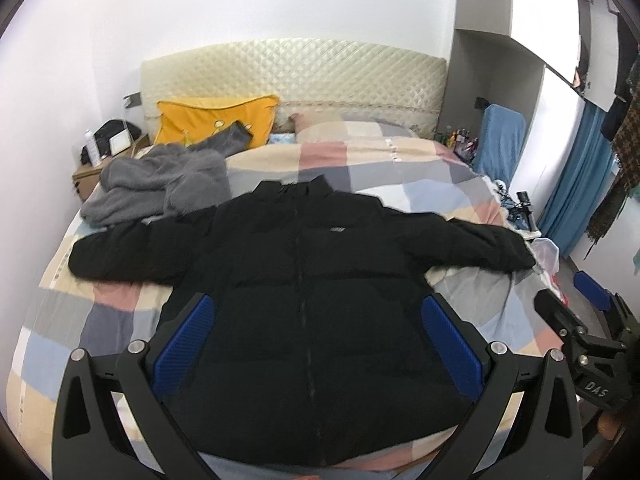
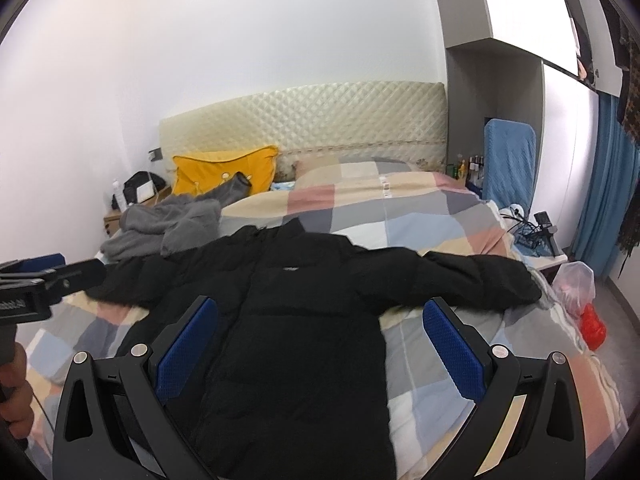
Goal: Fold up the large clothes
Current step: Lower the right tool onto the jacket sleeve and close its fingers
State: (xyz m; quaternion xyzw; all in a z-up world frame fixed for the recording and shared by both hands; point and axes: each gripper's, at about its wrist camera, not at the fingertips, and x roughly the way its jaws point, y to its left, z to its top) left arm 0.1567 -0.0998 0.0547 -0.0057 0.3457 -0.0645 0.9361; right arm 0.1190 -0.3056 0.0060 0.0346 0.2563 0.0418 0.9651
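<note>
A black puffer jacket (image 1: 312, 280) lay front-up on the bed's patchwork quilt in pastel checks (image 1: 400, 160), collar pointing toward the cream quilted headboard (image 1: 296, 72), its body running along the bed and both sleeves spread straight out across it. The left gripper (image 1: 318, 344) and right gripper (image 2: 320, 346) hovered near the jacket's hem, fingers (image 2: 452, 352) spread wide, empty. A grey fleece garment (image 1: 156, 184) and a yellow cushion (image 1: 208, 116) lay beyond the jacket's left sleeve.

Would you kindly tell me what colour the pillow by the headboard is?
Yellow-orange pillow; the left wrist view shows it best.
</note>
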